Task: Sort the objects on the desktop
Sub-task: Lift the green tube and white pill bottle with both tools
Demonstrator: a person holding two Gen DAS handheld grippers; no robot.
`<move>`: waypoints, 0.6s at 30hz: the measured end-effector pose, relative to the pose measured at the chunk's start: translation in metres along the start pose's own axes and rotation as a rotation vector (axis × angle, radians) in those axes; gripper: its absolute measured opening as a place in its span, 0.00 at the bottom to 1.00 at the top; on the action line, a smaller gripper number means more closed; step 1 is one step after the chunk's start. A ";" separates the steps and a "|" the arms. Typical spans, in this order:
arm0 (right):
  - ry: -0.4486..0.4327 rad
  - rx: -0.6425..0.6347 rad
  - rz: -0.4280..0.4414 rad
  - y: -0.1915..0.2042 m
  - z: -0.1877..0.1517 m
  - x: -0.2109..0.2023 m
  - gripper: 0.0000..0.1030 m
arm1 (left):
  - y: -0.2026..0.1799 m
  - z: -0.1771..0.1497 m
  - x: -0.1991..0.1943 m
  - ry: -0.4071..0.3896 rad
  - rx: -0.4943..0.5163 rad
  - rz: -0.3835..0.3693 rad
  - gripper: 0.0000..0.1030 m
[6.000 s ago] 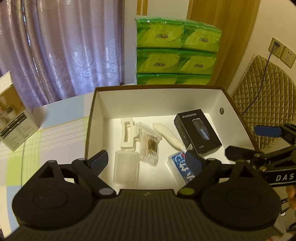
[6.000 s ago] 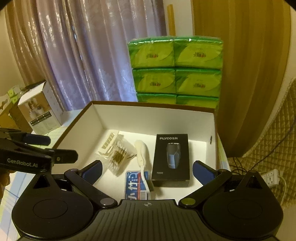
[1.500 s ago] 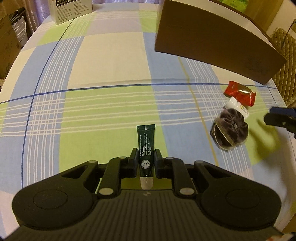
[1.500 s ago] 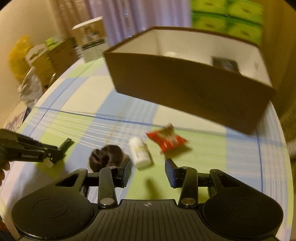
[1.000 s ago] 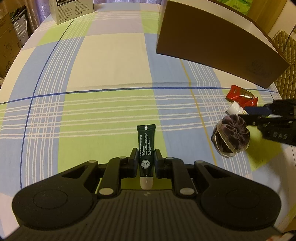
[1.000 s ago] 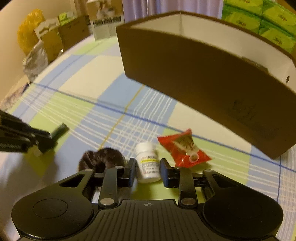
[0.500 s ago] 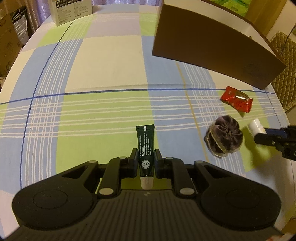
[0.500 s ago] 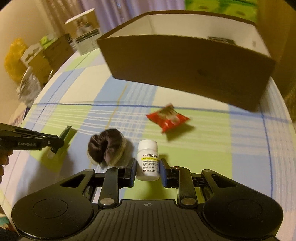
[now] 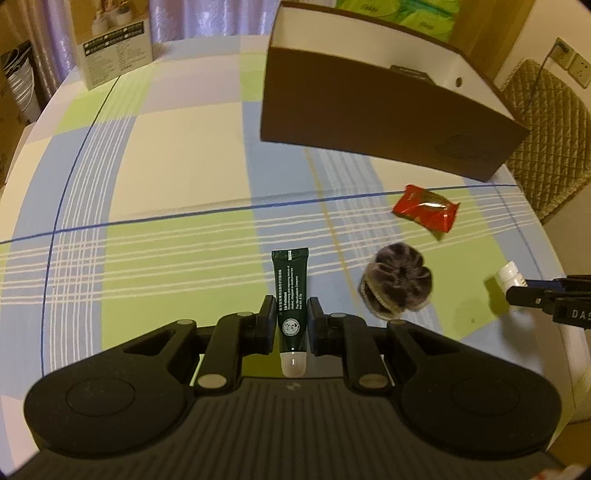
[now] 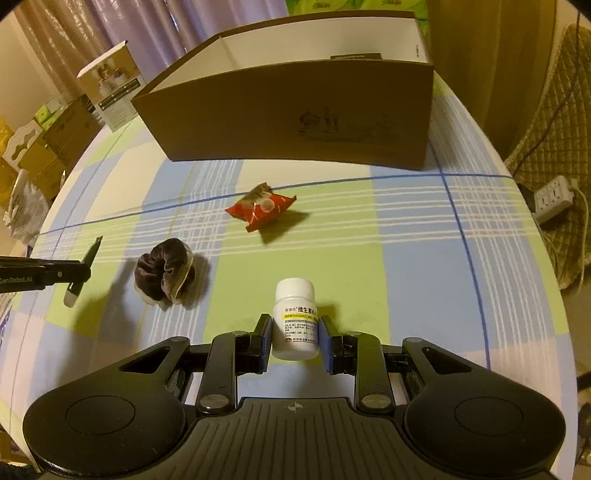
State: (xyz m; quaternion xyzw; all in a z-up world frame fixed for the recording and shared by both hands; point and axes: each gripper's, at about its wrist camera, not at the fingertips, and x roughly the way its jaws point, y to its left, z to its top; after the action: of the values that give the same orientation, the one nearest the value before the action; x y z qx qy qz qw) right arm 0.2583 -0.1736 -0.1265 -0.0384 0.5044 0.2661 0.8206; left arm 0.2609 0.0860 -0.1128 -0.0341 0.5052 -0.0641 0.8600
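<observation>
My left gripper [image 9: 291, 317] is shut on a dark green tube [image 9: 290, 291] with a pale cap, held above the checked tablecloth. In the right wrist view that tube [image 10: 83, 271] shows at the left, pinched in the left gripper [image 10: 79, 275]. My right gripper [image 10: 295, 332] is shut on a white pill bottle [image 10: 296, 317], lifted off the cloth; the bottle [image 9: 511, 278] also shows at the right edge of the left wrist view. A dark velvet scrunchie [image 9: 397, 286] [image 10: 164, 275] and a red snack packet [image 9: 426, 212] [image 10: 262, 208] lie on the table. The brown box [image 9: 384, 122] [image 10: 295, 114] stands behind them.
A small white carton [image 9: 114, 48] [image 10: 110, 90] stands at the table's far left. Green tissue packs [image 9: 399, 14] are stacked behind the box. A quilted chair [image 9: 546, 122] stands right of the table, and a power strip [image 10: 554, 197] lies on the floor.
The right gripper closed on the pill bottle and lifted it back from beside the scrunchie. The left gripper keeps the tube and has risen slightly; the view now takes in more of the box.
</observation>
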 end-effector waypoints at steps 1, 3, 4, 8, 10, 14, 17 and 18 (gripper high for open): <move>0.001 0.003 0.000 0.000 -0.002 -0.001 0.23 | -0.002 0.001 -0.002 -0.006 0.003 -0.005 0.13; 0.002 0.009 0.002 0.000 -0.004 -0.004 0.23 | -0.004 0.002 -0.005 -0.015 0.010 -0.013 0.13; 0.003 0.012 0.003 0.001 -0.005 -0.005 0.23 | -0.006 0.003 -0.007 -0.021 0.013 -0.018 0.13; 0.005 0.027 0.013 0.002 -0.007 -0.009 0.23 | -0.010 0.006 -0.014 -0.041 0.025 -0.034 0.13; 0.004 0.026 0.013 0.003 -0.008 -0.011 0.23 | -0.012 0.008 -0.018 -0.051 0.030 -0.041 0.13; -0.007 0.030 0.010 0.005 -0.007 -0.015 0.23 | -0.016 0.010 -0.023 -0.066 0.037 -0.054 0.13; -0.020 0.031 0.009 0.006 -0.005 -0.019 0.23 | -0.019 0.012 -0.026 -0.076 0.043 -0.063 0.13; -0.025 0.031 0.009 0.007 -0.004 -0.021 0.23 | -0.020 0.013 -0.027 -0.079 0.045 -0.067 0.13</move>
State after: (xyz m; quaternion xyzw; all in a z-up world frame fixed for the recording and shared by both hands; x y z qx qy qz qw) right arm 0.2444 -0.1773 -0.1095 -0.0200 0.4984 0.2624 0.8260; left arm 0.2581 0.0704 -0.0811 -0.0342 0.4680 -0.1029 0.8771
